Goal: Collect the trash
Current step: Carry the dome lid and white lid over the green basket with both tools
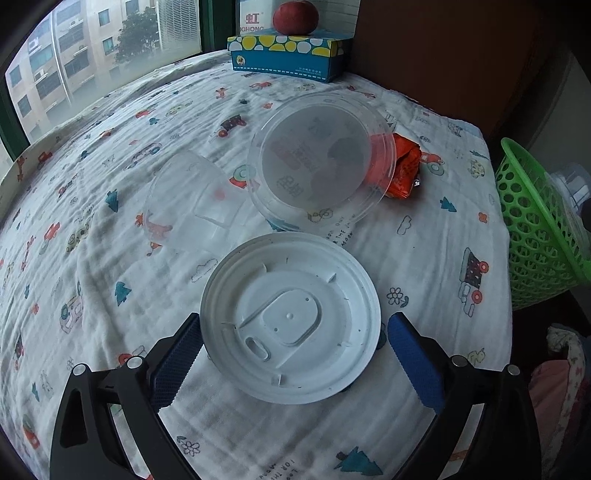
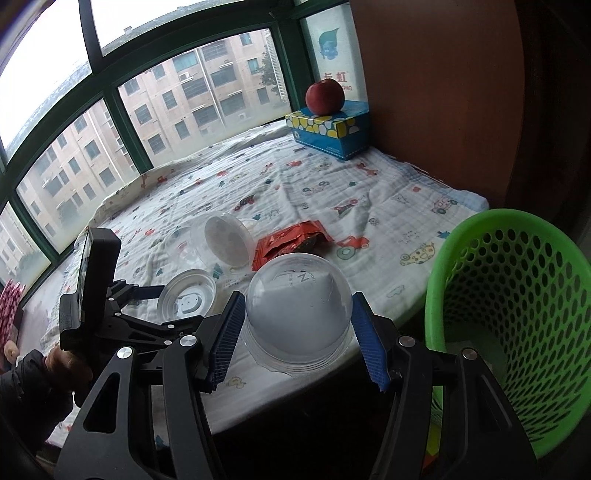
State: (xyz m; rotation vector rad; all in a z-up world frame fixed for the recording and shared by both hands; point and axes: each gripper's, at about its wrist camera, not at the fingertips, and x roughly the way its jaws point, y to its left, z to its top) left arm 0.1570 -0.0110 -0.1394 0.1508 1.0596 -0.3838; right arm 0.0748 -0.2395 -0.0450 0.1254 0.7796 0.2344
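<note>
Left wrist view: camera sits behind the left tool (image 1: 291, 350), aimed steeply down at the bed (image 1: 110, 258), close over the white lid (image 1: 290, 321). The window (image 1: 74, 55) lies at upper left, the green basket (image 1: 535, 229) at the right edge.

Right wrist view: camera sits behind the right tool (image 2: 297, 332), tilted less steeply, looking across the bed (image 2: 295, 184) toward the window (image 2: 166, 110); the green basket (image 2: 509, 314) is near at right.

Shared: white lid (image 2: 188, 299), red wrapper (image 1: 404, 170) (image 2: 291, 242), tissue box (image 1: 288, 55) (image 2: 328, 129), apple (image 1: 295, 16) (image 2: 325, 96). The right view also takes in the left tool (image 2: 147, 295).
</note>
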